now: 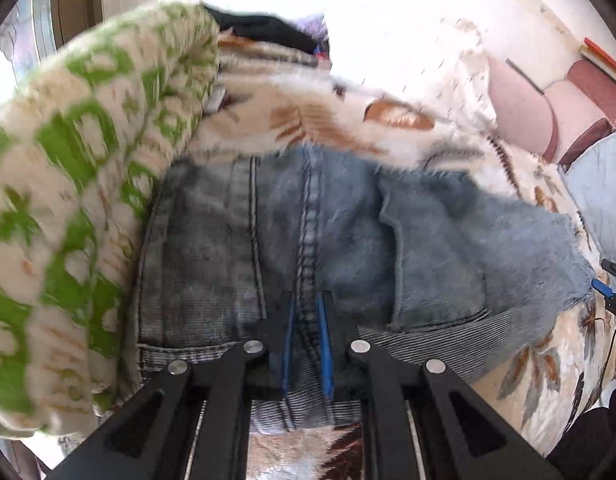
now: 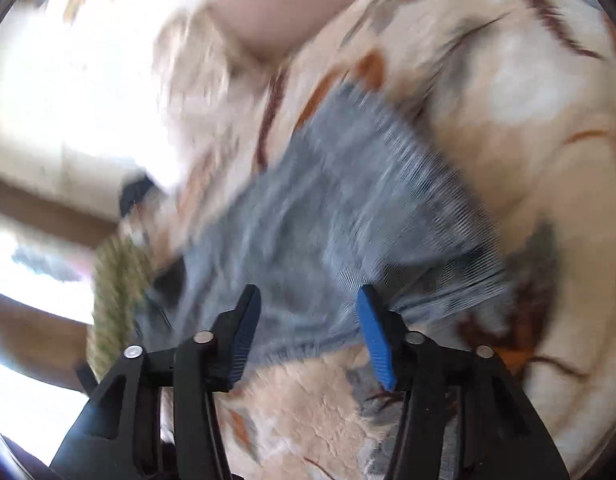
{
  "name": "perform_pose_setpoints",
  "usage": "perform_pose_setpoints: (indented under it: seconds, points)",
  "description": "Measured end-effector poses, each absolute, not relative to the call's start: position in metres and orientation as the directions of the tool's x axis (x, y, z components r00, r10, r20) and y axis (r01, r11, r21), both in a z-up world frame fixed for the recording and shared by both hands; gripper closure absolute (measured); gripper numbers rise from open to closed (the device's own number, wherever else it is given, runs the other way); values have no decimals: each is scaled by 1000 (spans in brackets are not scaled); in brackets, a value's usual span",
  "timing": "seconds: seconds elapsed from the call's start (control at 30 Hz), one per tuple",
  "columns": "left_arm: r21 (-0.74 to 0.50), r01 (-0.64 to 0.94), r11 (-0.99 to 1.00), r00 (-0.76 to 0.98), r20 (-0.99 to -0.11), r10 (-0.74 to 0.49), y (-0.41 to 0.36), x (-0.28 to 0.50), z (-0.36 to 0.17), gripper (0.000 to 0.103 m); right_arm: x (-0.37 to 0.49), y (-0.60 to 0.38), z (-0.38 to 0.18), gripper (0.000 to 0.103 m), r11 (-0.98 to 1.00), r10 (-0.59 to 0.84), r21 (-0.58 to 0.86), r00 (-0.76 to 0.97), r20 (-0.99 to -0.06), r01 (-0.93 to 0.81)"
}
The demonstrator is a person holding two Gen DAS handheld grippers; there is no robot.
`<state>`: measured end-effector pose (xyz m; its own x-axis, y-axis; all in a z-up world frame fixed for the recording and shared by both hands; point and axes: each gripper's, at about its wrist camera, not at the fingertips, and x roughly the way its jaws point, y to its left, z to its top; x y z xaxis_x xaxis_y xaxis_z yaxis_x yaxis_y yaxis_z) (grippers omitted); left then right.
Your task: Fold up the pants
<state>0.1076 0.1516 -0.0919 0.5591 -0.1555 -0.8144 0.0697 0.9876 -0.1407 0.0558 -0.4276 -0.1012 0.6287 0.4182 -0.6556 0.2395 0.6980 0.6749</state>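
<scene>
Blue denim pants [image 1: 348, 232] lie on a cream bedspread with a leaf print [image 1: 348, 120]. My left gripper [image 1: 306, 300] is shut on the pants, pinching the thick middle seam near the waistband between its blue pads. The right wrist view is blurred. My right gripper [image 2: 310, 300] is open, its jaws wide apart just above the frayed edge of the pants [image 2: 328, 216]; nothing is between its pads. The right gripper's tip also shows at the far right edge of the left wrist view [image 1: 606, 288].
A green-and-white patterned blanket [image 1: 67, 184] is bunched up against the left side of the pants. Dark and purple clothes [image 1: 275, 28] lie behind it. A pink and maroon pillow [image 1: 548, 108] sits at the back right. A bright window is behind.
</scene>
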Motion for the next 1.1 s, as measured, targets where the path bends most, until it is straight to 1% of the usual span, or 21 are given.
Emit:
perform_pose_setpoints:
  seconds: [0.07,0.13,0.2,0.23,0.27,0.33,0.43,0.47,0.5,0.53,0.57,0.6,0.67,0.73,0.9,0.97,1.0,1.03,1.07,1.1]
  points:
    - [-146,98,984,608,-774,-175,143,104,-75,89,55,-442,-98,46,701,377,660,645,-665,271]
    - [-153,135,979,648,-734,-204,131,103,-61,87,55,-455,-101,45,698,345,640,632,-694,322]
    - [-168,174,970,672,-700,-242,118,102,-49,82,55,-458,-106,44,690,325,628,622,-712,359]
    - [-173,196,965,672,-693,-261,111,102,-47,76,56,-458,-111,44,688,321,626,618,-717,368]
    - [-167,209,963,668,-695,-266,105,104,-47,72,58,-457,-114,44,686,319,621,611,-724,379]
    - [-139,217,966,656,-713,-250,94,109,-54,72,60,-460,-117,43,683,325,627,613,-721,375]
    - [-155,201,967,616,-748,-247,91,116,-74,72,71,-454,-120,45,706,291,597,612,-736,382]
    - [-156,191,969,607,-757,-242,91,116,-79,72,72,-455,-121,52,712,282,585,606,-744,388]
    - [-151,180,972,601,-766,-230,92,116,-84,72,74,-451,-121,70,744,260,551,594,-761,379]
    - [-149,170,974,592,-775,-222,94,117,-89,72,74,-449,-120,80,767,238,519,583,-776,377]
    - [-156,163,974,579,-785,-222,97,118,-94,72,72,-450,-121,84,773,228,506,577,-784,383]
    - [-163,159,974,569,-791,-225,100,118,-98,72,67,-449,-120,85,769,231,510,577,-783,385]
    - [-152,143,978,546,-812,-206,104,120,-108,72,58,-449,-113,85,775,217,508,596,-773,376]
    - [-174,127,976,533,-818,-215,111,122,-115,72,45,-450,-108,85,784,194,488,596,-780,384]
    - [-186,112,976,546,-809,-217,122,123,-122,72,37,-444,-131,86,803,182,426,511,-840,416]
    - [-218,108,970,539,-807,-241,128,124,-124,72,39,-445,-126,85,800,175,422,507,-844,426]
    - [-228,107,968,537,-806,-249,130,124,-122,72,41,-443,-121,84,813,149,389,491,-858,433]
    - [-229,104,968,542,-803,-248,132,123,-118,72,43,-440,-116,80,826,114,349,476,-872,442]
    - [-233,107,967,557,-791,-252,133,123,-113,72,46,-435,-104,70,845,40,270,449,-893,462]
    - [-246,117,962,574,-774,-267,134,122,-106,72,50,-430,-94,58,856,-6,220,435,-900,467]
